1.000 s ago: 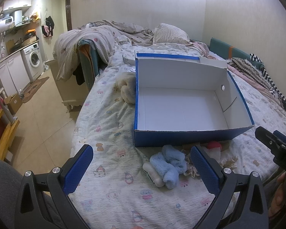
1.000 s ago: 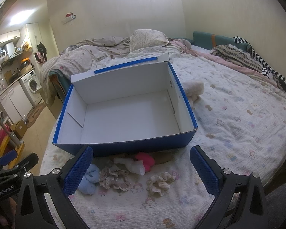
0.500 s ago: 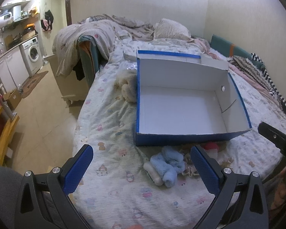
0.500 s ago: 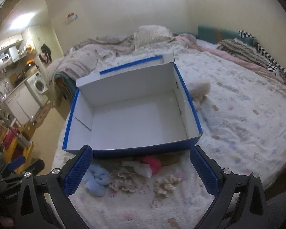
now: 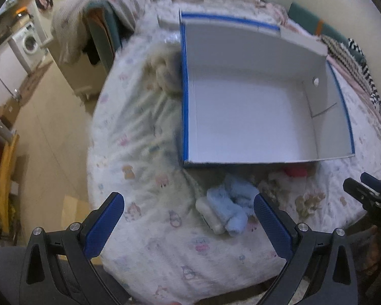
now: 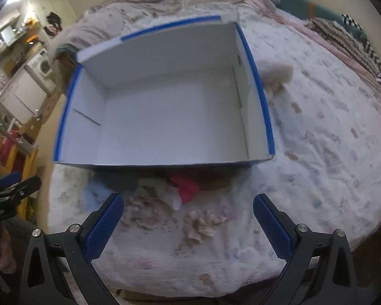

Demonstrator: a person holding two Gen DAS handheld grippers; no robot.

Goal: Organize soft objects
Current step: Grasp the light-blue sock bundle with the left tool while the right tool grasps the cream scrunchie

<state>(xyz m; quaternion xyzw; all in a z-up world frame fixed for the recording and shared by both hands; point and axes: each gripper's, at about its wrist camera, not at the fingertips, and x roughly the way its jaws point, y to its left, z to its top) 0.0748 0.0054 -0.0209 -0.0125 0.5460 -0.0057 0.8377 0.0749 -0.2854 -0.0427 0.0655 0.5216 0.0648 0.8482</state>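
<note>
Change: vs a sec ago I've brought both cams fwd and tipped them down; box [image 5: 254,111] now fills more of each view, frames blurred w/ motion.
Meaning: approach only, I'd say. Nothing picked, box empty.
Left hand-held gripper [image 5: 188,211]: jaws wide apart, holding nothing.
Right hand-held gripper [image 6: 188,211]: jaws wide apart, also empty.
Soft items: on the bed [image 5: 139,132], in a row just in front of box's near wall.
Blue plush [image 5: 228,208]: between left fingers' line, nearer the right finger.
Cream frilly piece [image 6: 203,223]: between right fingers, just ahead.
Red item [image 6: 185,185]: beyond it, against box.
</note>
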